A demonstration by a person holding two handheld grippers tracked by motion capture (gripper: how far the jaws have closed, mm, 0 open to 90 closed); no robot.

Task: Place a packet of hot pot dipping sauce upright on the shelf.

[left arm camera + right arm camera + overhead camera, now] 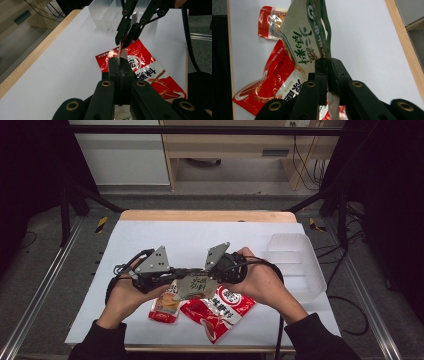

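Beige packet [196,285] hangs off the table [150,240], held between both grippers above the two packets lying flat. High view blurs its print and its edges merge with the jaws. Left gripper view shows it edge-on as a thin strip [120,53], face unreadable. Right gripper view shows green lettering on its face [304,42], top cut off by the frame.

Left gripper [176,272]: jaws clamped tight on one edge of the beige packet. Right gripper [199,272]: jaws pressed together on the opposite edge, packet pinched between the pads. In the left gripper view the right gripper [125,41] sits farther off, jaws closed on the far end of the strip.

Large red packet [217,309] lies flat under the grippers, partly hidden by the beige packet. Small red packet [164,307] lies just beside it on the left, top covered by the left hand [125,295]. Clear plastic tray [295,262] sits on the table's right side, well apart; contents hard to make out.
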